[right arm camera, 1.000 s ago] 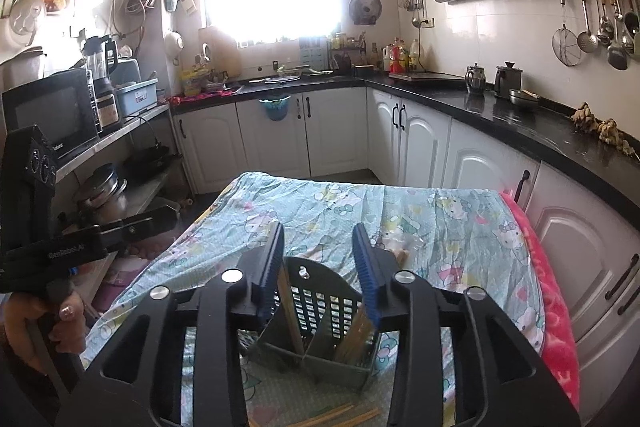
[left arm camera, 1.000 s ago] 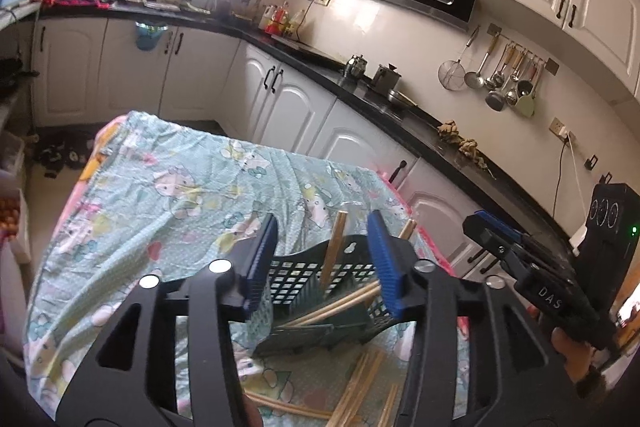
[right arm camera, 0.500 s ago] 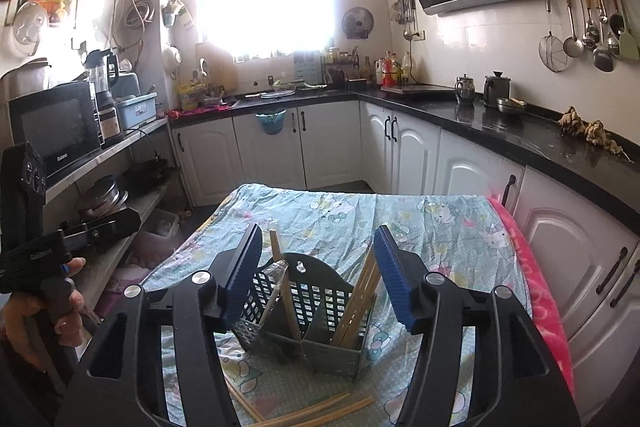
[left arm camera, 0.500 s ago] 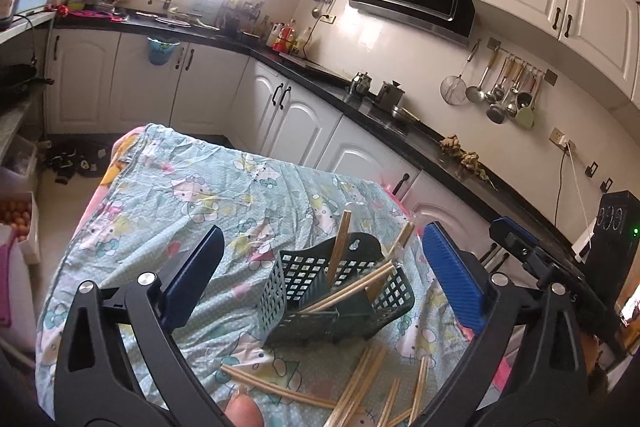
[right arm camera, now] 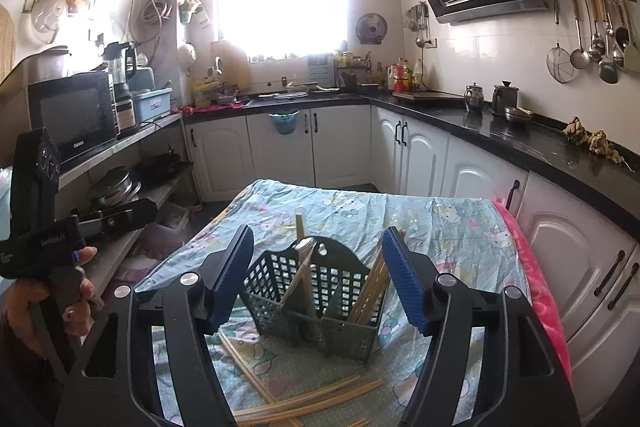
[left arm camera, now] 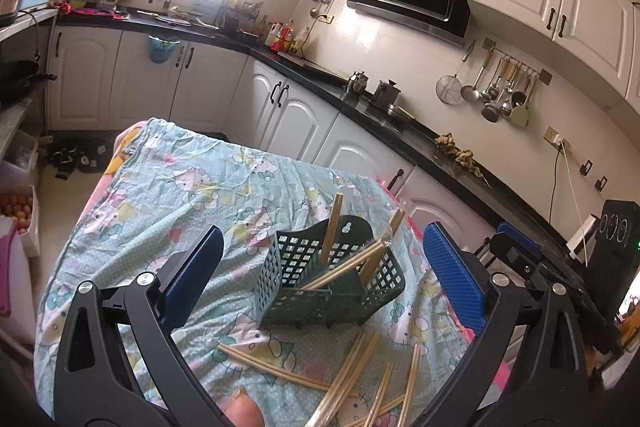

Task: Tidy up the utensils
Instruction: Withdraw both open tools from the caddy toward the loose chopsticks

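A dark green plastic basket [right arm camera: 316, 297] with square holes in its walls stands on a table covered by a light blue cartoon cloth [right arm camera: 352, 207]. The basket has parts inside and a tall curved back with a small hanging hole. Wooden chopsticks [right arm camera: 372, 287] stand in it: a bunch leans in the right part and a few in the left part, with their tops poking out over the rim. More loose chopsticks [left arm camera: 352, 383] lie flat on the cloth just in front of the basket, crossing one another. The left gripper [left arm camera: 320, 275] has its blue jaws spread very wide, one on each side of the basket and not touching it; it holds nothing. The right gripper [right arm camera: 318, 279] has just been opening its jaws, and the basket shows between them, but the pads do not press on it. A hand [right arm camera: 44, 299] holds the other tool at the left side of the right view. The basket sits near the table's right edge, where a pink cloth [right arm camera: 536, 291] hangs down beside white cupboard doors [right arm camera: 560, 259]. Much bare cloth lies behind the basket and to its left. A black counter [left arm camera: 400, 135] runs along the wall past the table.
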Tool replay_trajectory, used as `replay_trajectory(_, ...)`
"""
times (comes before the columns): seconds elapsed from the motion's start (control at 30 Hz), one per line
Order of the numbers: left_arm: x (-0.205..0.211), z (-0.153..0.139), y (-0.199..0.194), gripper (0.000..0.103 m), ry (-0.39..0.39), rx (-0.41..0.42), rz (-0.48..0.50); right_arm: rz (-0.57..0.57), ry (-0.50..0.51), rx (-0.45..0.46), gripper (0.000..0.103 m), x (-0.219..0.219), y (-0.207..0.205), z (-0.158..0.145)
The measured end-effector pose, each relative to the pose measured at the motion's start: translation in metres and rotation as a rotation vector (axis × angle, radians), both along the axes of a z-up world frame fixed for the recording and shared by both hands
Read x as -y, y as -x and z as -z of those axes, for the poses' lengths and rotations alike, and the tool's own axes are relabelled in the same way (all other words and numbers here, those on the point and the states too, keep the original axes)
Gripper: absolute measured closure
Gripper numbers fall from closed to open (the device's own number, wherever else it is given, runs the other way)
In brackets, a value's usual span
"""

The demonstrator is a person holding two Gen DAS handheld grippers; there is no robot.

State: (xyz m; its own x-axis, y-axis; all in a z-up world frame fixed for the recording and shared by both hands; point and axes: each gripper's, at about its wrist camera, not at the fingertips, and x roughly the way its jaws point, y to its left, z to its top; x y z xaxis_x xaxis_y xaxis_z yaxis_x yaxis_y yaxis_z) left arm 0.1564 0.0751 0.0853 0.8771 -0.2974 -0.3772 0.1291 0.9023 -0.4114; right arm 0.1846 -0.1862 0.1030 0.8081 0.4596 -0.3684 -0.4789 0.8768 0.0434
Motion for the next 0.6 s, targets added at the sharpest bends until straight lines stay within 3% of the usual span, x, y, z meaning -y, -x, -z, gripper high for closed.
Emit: replay_trajectory(0.6,0.006,0.033,0.021,0.011,0.004,-0.067,0.009,-0.024,0.046,-0.051,0.038,0.001,0.026,0.026)
